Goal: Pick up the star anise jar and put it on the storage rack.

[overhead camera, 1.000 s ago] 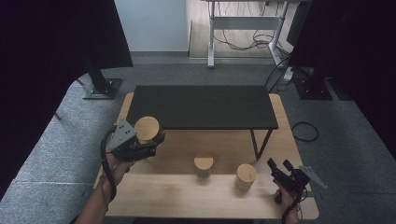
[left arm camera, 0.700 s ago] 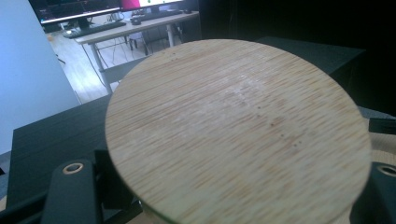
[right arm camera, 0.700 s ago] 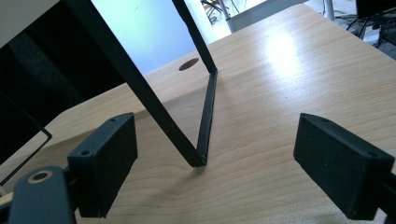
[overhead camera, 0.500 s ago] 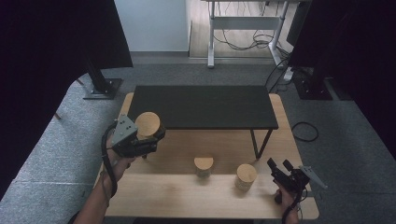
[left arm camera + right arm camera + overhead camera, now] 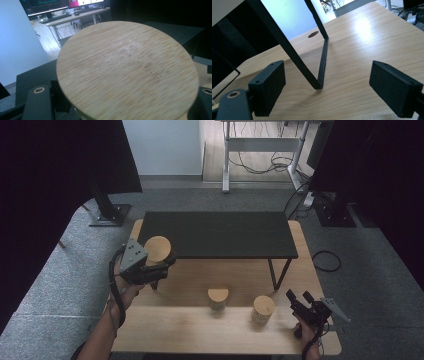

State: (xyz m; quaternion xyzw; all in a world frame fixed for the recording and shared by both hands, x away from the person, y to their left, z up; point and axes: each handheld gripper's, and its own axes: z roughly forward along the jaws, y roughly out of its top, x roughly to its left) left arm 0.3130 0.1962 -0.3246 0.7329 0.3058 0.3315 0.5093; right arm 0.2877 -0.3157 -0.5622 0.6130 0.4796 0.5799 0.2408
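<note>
Wooden table (image 5: 165, 330) below, the left gripper (image 5: 159, 268) clamps a jar (image 5: 157, 251) aloft at ten o'clock for shelving, while the right gripper (image 5: 299, 299) idles agape.

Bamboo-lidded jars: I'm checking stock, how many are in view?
3: one jar held in the left gripper by the black shelf, two standing on the table, middle and right.

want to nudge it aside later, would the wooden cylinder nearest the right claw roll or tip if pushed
Standing on its flat end, the wooden cylinder probably slides rather than rolls. It looks only somewhat taller than wide, so a low push likely keeps it upright, while a push near the top might tip it. Once on its side it would likely roll on the smooth table.
</note>
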